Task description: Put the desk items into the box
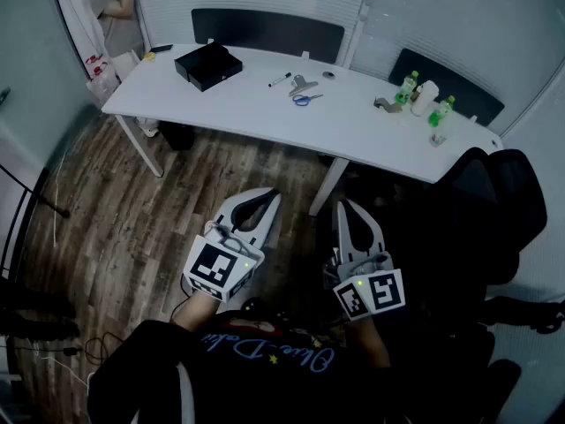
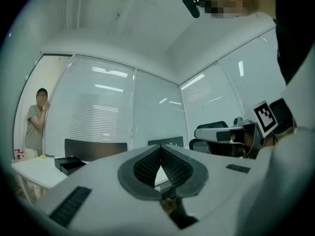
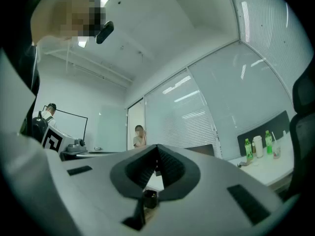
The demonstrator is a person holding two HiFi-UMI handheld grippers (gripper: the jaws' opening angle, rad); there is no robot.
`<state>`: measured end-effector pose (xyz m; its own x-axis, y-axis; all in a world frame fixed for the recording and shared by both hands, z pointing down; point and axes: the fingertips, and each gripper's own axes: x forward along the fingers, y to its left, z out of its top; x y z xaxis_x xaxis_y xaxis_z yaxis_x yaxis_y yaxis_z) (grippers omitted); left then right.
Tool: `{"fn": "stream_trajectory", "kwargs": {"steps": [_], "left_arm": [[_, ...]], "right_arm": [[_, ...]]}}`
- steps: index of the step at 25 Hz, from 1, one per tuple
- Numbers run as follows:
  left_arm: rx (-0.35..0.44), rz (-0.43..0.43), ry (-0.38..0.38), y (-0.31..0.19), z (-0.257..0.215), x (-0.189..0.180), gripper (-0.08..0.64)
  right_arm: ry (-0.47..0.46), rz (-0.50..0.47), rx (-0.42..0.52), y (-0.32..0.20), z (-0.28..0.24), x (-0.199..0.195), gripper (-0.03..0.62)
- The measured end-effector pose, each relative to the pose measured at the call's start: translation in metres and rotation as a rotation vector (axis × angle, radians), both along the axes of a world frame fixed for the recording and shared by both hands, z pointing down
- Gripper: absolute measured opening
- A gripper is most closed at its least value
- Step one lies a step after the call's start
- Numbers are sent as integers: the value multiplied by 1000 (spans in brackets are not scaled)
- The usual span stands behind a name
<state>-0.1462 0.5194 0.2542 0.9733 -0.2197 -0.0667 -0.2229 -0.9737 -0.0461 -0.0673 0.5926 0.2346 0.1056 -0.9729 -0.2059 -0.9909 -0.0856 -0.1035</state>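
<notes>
Jaws of the left gripper (image 2: 159, 150) stand together. The ribbed pads (image 2: 145, 167) meet at their tips with nothing between them. The jaws of the right gripper (image 3: 157, 147) are likewise closed and empty.

In the head view both grippers are held low in front of the person's torso, side by side and a little apart. Each carries its marker cube nearest the body and points towards the desk (image 1: 238, 109). Beneath them lies the wooden floor (image 1: 115, 228), and a black chair (image 1: 499, 206) stands to the right of the right gripper.

The white desk is well apart from both grippers. Near its left end sits the open black box (image 1: 208, 64). To the right of the box, and clear of it, lie a marker (image 1: 280, 79), a silver clip (image 1: 302, 85) and blue-handled scissors (image 1: 306, 100), grouped close together. Towards the right end stand a green bottle (image 1: 406, 87), a white bottle (image 1: 425, 98) and a second green bottle (image 1: 440, 111), with a small metal object (image 1: 385, 105) just beside the first.

Beyond the left end of the desk a person (image 1: 113, 7) stands by the doorway.
</notes>
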Motion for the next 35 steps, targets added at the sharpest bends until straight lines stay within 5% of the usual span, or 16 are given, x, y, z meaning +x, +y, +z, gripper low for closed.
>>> {"fn": "stream_trajectory", "kwargs": {"steps": [35], "left_arm": [[38,-34,-39,39,4,13,8]], "right_arm": [[-24,-77,14,35,6,11,9]]}}
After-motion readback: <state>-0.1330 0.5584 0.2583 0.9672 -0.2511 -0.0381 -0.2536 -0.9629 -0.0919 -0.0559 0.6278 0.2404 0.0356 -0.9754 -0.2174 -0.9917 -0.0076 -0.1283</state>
